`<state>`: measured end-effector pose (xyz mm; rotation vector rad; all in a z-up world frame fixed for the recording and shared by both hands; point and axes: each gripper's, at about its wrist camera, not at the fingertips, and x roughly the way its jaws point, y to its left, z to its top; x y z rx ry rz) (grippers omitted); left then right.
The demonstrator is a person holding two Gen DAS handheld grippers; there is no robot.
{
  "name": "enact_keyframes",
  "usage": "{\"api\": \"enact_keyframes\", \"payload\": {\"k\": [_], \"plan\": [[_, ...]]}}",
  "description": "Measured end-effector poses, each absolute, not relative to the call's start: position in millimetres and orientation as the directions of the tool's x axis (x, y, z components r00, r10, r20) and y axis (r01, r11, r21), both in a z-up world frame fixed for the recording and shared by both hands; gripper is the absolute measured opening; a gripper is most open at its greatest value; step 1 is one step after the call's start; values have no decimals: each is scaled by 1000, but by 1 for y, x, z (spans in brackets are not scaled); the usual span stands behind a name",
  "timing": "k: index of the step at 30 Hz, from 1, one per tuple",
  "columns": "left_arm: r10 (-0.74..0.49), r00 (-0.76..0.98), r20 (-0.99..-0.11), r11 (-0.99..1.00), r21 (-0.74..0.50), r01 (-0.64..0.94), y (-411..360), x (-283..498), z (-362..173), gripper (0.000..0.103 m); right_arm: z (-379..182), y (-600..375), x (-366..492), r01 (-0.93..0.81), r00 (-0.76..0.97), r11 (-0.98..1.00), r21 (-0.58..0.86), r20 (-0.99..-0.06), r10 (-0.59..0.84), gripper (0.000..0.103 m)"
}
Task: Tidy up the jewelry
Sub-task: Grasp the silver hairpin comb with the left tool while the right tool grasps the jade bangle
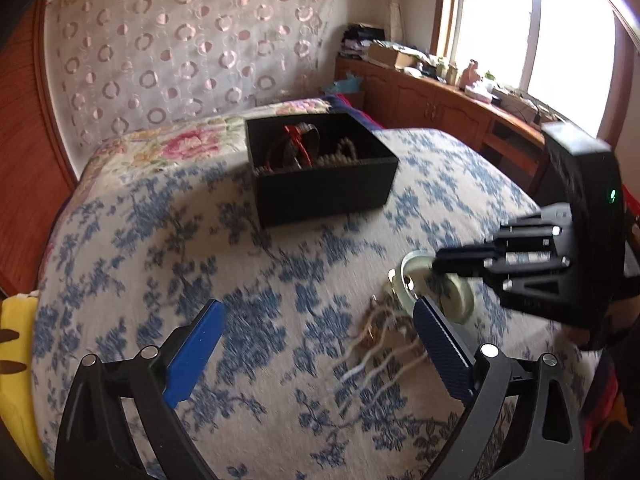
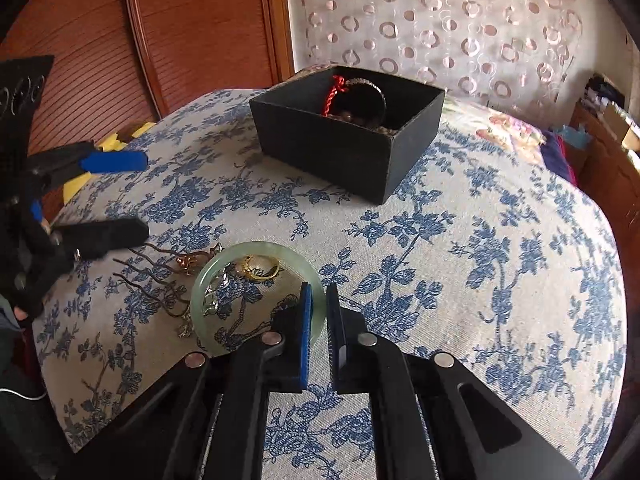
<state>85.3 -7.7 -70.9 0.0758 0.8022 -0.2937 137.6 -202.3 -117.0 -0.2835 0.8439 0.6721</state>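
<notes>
A pale green jade bangle [image 2: 224, 266] lies on the blue-flowered cloth, and my right gripper [image 2: 319, 300] is shut on its right rim. The bangle also shows in the left wrist view [image 1: 460, 300], held by the right gripper [image 1: 436, 266]. Inside the ring lie a gold ring [image 2: 260, 268] and a silver piece [image 2: 212, 300]. A brown hair comb [image 2: 160, 280] lies left of it, also seen in the left wrist view [image 1: 380, 356]. My left gripper [image 1: 316, 344] is open and empty above the cloth. An open black box [image 2: 348, 132] with beads and a red cord stands behind.
The box also shows in the left wrist view [image 1: 320, 168]. The cloth covers a bed [image 1: 160, 240] with a wooden headboard [image 2: 200, 20]. A wooden cabinet [image 1: 440, 104] with clutter runs under the window at the right. A yellow item [image 1: 16, 340] lies at the bed's left edge.
</notes>
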Motion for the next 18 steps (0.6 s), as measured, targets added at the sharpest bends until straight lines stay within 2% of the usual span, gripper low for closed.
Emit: {"api": "enact_keyframes", "payload": {"k": [7,18], "plan": [[-257,623,-739,940,-41,340,-22,77,-82,93,-102,-225,130,-613,536,790,21,-723,435,8],[-298,538,-788,889,-23,458,-59,81,-93,93,-114,-253,135,-565,539,825,19,-749,386,8]]}}
